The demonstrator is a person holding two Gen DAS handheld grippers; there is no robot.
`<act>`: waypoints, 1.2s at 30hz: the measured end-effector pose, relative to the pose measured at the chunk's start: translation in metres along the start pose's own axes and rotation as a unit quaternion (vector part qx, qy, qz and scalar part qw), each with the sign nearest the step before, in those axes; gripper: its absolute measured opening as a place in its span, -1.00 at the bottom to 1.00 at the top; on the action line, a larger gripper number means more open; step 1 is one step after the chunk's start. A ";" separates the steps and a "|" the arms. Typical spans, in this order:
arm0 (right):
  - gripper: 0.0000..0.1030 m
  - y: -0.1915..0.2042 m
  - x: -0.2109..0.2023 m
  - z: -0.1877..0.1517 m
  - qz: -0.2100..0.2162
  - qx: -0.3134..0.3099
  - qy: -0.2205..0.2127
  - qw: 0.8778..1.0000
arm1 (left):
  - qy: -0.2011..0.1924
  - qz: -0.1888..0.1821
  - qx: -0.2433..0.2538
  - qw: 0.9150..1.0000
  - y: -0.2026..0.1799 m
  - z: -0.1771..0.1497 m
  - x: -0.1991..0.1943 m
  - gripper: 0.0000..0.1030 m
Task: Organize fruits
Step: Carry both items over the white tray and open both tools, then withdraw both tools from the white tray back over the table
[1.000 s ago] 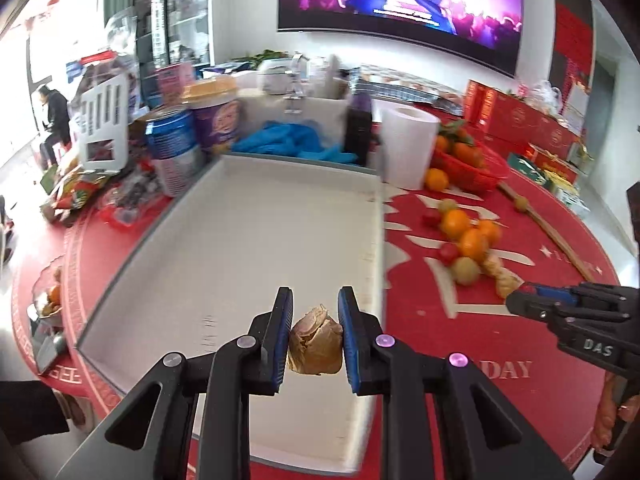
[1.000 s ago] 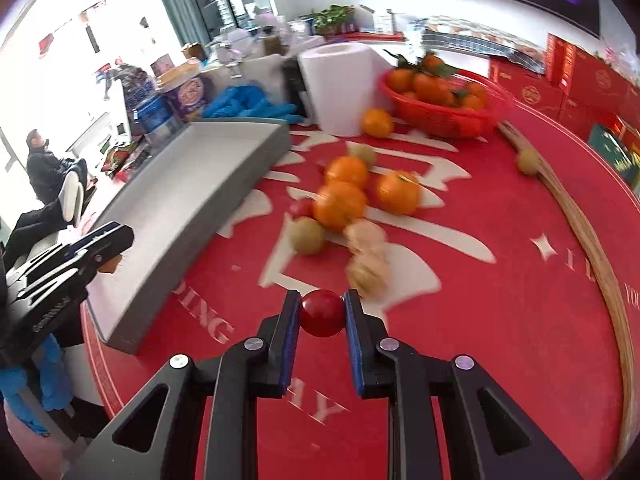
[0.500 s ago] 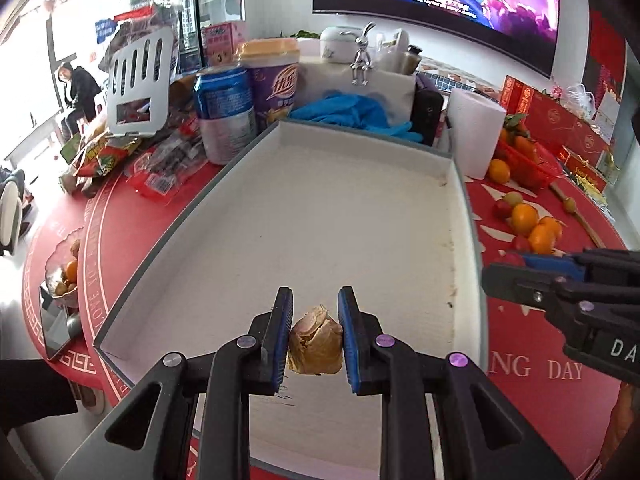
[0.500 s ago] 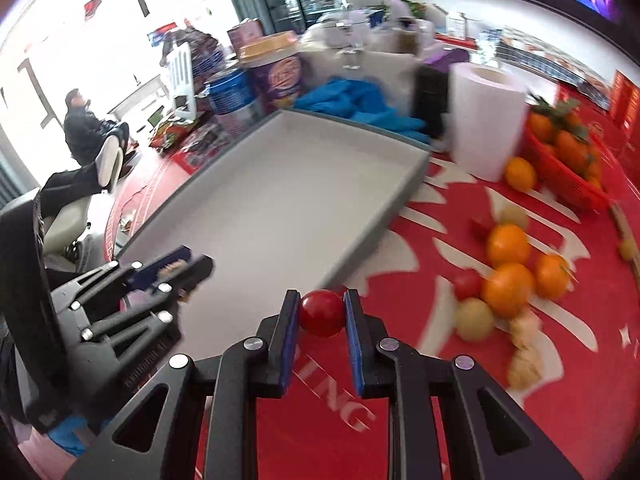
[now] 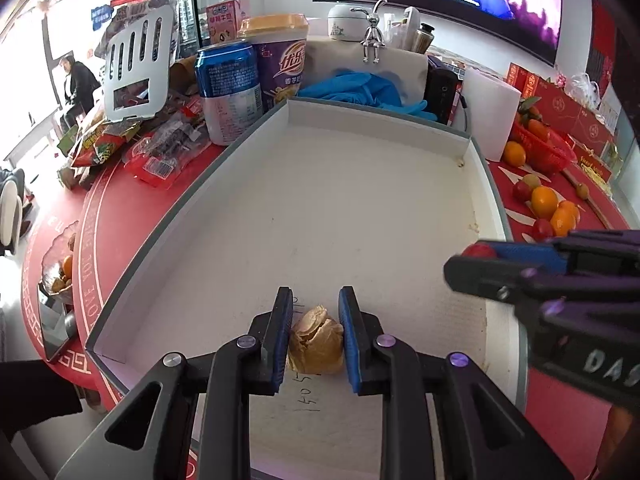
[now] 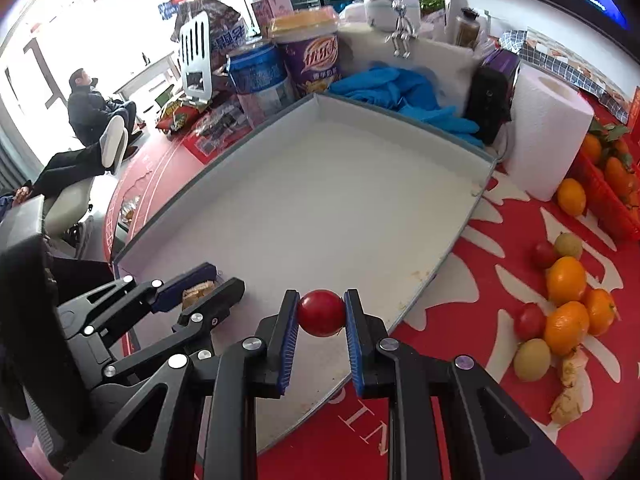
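My left gripper (image 5: 313, 334) jaws closed on a tan walnut (image 5: 316, 340) low over the white tray (image 5: 360, 200), my right gripper (image 6: 321, 314) jaws clamping a red cherry tomato (image 6: 321, 313) above the tray's near edge, loose oranges (image 6: 566, 280) on the red table (image 6: 500, 360)

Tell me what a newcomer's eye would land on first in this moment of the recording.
Probably the big white tray on the red tablecloth, nothing in it, with both grippers over its near end. The right gripper pinches a red cherry tomato; the left gripper holds a tan, wrinkled fruit low over the tray floor. To the right, loose oranges and other small fruits lie on the cloth.
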State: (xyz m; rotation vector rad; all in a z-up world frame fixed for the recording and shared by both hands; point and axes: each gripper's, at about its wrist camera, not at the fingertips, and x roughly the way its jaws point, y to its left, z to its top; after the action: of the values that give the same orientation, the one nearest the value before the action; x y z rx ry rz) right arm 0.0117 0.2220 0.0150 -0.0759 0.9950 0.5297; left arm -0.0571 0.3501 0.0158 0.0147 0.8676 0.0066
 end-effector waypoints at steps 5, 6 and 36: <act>-0.55 0.008 0.007 -0.006 -0.004 -0.011 0.010 1.000 | -0.005 0.001 0.010 1.000 0.001 -0.002 -0.001 -0.47; -0.55 0.010 0.007 -0.008 -0.004 -0.013 0.012 1.000 | -0.005 0.001 0.009 1.000 0.002 -0.002 -0.001 -0.47; 1.00 -0.146 -0.093 -0.051 -0.163 0.147 -0.067 0.973 | -0.055 -0.093 0.090 0.990 -0.099 -0.002 -0.059 0.66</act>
State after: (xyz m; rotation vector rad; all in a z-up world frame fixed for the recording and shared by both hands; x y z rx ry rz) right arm -0.0013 0.0431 0.0369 0.0613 0.8966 0.0817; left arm -0.0967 0.2506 0.0580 0.1032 0.7541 -0.2451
